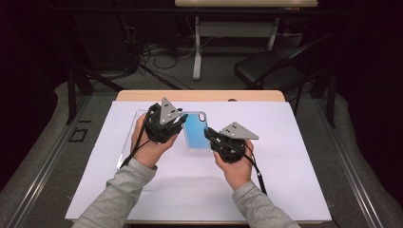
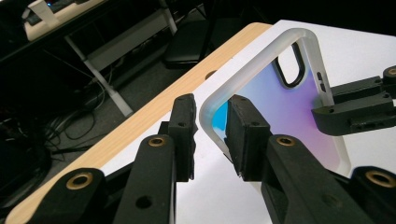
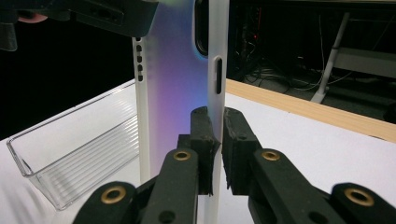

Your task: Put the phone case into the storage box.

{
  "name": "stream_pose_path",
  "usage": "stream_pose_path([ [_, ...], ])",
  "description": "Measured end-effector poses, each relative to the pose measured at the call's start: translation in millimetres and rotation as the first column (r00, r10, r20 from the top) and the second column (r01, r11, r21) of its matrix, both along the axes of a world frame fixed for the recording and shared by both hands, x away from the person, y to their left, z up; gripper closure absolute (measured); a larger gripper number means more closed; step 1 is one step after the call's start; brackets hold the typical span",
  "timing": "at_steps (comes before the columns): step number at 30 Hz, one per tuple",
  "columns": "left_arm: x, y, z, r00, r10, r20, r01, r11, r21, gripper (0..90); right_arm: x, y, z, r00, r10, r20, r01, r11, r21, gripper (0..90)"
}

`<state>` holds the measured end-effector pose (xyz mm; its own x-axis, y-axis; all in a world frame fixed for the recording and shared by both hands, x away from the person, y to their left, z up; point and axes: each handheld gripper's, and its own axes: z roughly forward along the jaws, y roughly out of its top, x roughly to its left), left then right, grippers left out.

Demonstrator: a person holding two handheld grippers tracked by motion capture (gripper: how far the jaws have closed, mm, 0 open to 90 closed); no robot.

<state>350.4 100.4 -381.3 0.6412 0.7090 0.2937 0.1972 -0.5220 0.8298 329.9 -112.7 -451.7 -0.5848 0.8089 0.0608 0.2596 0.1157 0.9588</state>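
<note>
1. A phone case (image 1: 196, 131), frosted white at the rim with a blue-to-violet back, lies between two grippers over the white sheet (image 1: 285, 142) on the counter (image 1: 199, 95).
2. The right gripper (image 3: 215, 140) has its jaws pinching one long side rim of the case, just below a button slot.
3. The left gripper (image 2: 211, 133) straddles the rim near a corner, one jaw inside and one outside; the jaws stand spread, a gap showing at the outer one.
4. The case looks light, thin and somewhat flexible, likely slick on its back; the raised rim seems the surest place to grip.
5. A clear ribbed plastic tray (image 3: 70, 154) sits beside it.
6. No brand, label or writing is readable.
</note>
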Motion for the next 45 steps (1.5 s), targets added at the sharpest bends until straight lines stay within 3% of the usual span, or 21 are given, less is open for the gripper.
stream_pose_path([
  [22,-3.4,0.6,0.2,0.9998,-0.004,0.021,0.003,0.9990,0.045,79.9,-0.5,1.7,-0.9,1.0000,0.002,0.002,-0.002,1.000,0.005,83.8],
  [45,-3.8,3.6,0.4,0.9990,-0.023,0.037,0.021,0.9987,0.045,80.8,-0.4,2.2,-1.3,0.9999,0.010,0.005,-0.010,1.000,0.012,83.4],
])
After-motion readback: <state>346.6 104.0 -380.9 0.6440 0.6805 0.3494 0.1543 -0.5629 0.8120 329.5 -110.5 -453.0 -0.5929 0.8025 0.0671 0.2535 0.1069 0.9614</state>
